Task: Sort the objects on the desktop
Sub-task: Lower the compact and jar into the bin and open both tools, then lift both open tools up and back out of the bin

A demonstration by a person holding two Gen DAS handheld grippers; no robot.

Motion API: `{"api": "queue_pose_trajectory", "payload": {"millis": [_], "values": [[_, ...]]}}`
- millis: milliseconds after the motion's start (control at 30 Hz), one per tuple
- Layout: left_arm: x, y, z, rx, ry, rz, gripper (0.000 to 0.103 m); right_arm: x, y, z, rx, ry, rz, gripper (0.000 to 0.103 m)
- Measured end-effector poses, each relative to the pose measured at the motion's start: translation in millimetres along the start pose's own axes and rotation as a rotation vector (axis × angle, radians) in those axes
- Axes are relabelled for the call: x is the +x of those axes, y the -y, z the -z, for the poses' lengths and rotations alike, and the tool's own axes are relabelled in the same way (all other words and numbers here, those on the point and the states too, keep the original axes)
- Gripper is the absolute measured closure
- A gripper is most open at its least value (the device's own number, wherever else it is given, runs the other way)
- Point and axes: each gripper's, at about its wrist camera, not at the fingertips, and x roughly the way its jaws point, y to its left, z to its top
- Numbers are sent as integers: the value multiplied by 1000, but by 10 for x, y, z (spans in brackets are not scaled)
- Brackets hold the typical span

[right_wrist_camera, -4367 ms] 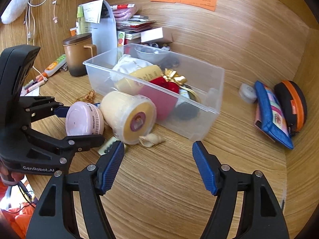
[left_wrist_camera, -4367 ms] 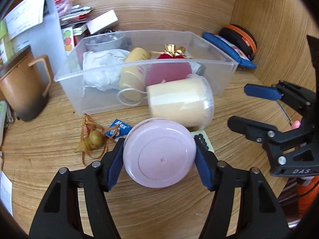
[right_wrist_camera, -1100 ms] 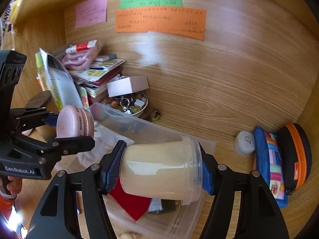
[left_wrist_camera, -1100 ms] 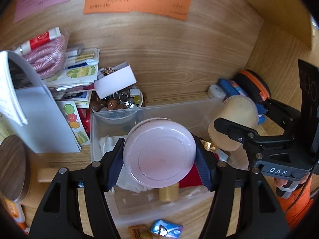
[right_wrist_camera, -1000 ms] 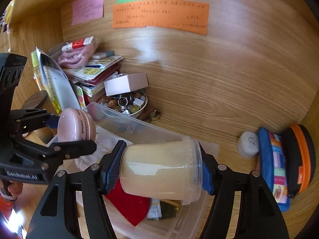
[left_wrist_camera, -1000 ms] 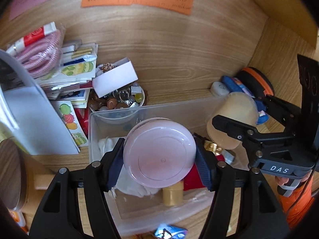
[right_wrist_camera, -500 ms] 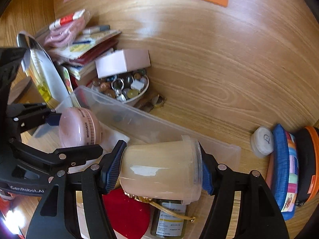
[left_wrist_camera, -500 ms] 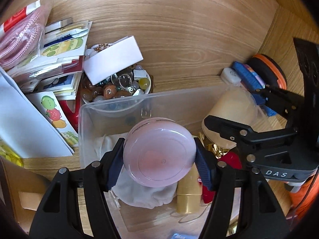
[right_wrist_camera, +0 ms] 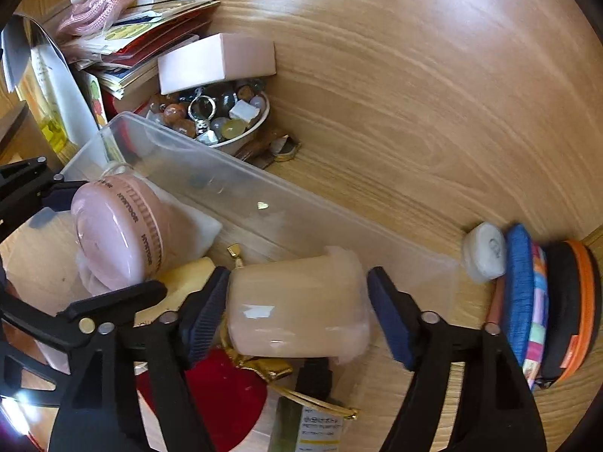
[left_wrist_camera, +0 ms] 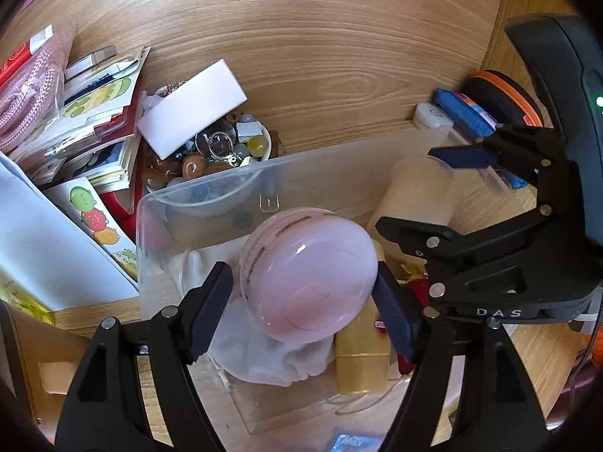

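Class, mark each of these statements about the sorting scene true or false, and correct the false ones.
1. The pink round case is over the clear bin. True.
2. The left gripper is shut tight on the pink case. False: its fingers have opened and a gap shows.
3. The cream jar lies between the right gripper fingers. True.
4. The bowl of stones sits inside the clear bin. False: it stands behind it.

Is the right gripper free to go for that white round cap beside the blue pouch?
Probably not yet: the right gripper has the cream jar between its jaws over the clear bin. The white cap lies unobstructed outside the bin.
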Motion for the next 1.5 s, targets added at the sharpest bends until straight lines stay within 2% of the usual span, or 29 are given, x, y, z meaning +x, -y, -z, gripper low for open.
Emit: {"api": "queue_pose_trajectory", "payload": {"millis": [133, 633, 733, 1067, 1133, 1200, 1500], "values": [[-20, 2, 14, -6, -7, 20, 18, -65, 20, 33, -12, 8, 14, 26], [-277, 130, 55, -13, 31, 57, 16, -469, 233, 157, 35, 91, 37, 23], [-350, 143, 85, -18, 34, 60, 16, -602, 115, 231, 36, 102, 37, 23], [-694, 217, 306, -29, 74, 24, 16, -941, -79, 499, 18, 161, 32, 23], [-773, 220, 353, -35, 87, 10, 8, -1003, -112, 572, 13, 171, 29, 23], [-862, 208, 414, -43, 105, 2, 7, -1059, -145, 654, 11, 184, 23, 23], [-1041, 170, 726, -79, 104, -25, 7, -1169, -294, 954, -5, 206, 13, 22]]}}
